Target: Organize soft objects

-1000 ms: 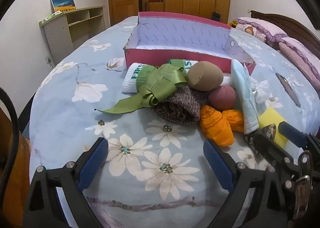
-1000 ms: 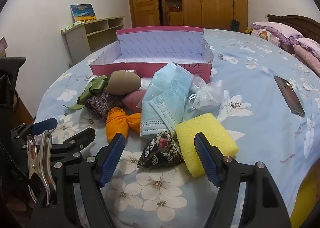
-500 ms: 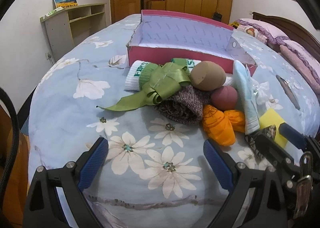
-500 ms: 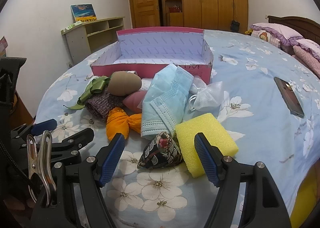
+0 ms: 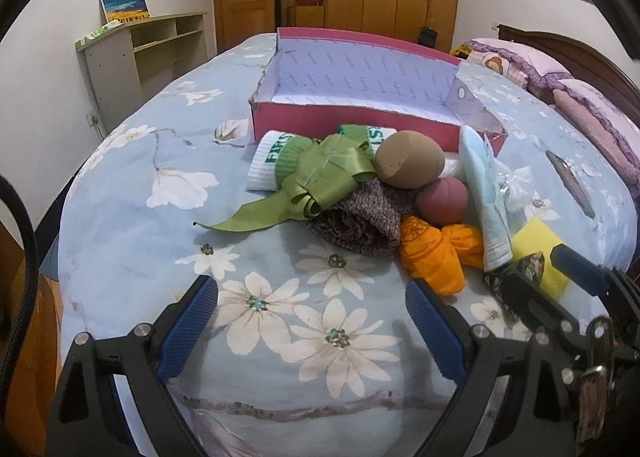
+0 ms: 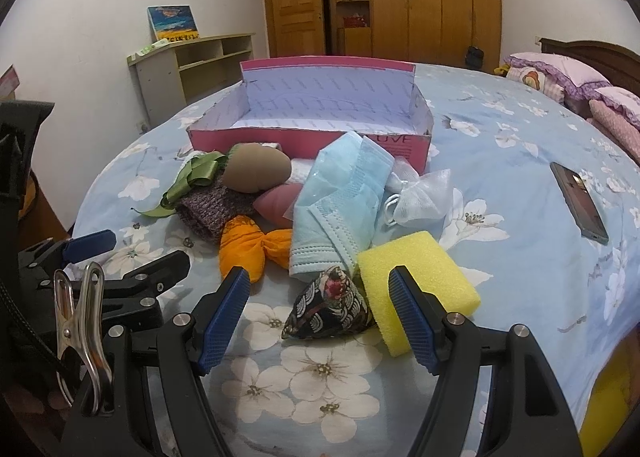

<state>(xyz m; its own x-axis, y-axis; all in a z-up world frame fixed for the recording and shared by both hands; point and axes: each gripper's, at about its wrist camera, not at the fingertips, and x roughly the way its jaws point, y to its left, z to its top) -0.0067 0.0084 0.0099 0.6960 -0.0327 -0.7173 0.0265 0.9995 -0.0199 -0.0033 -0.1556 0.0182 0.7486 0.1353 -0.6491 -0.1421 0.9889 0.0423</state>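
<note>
Hovering low over the bedspread point(image 5: 120, 177), left gripper point(image 5: 312, 321) and right gripper point(image 6: 320, 309) both spread wide (nothing held), right one flanking patterned pouch point(image 6: 330, 307).

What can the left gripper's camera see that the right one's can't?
Only the left wrist view shows the lettering on the white sock under the green ribbon. Only the right wrist view shows the whole yellow sponge and the white mesh bow. Both show the pink box, orange cloth and phone.
</note>
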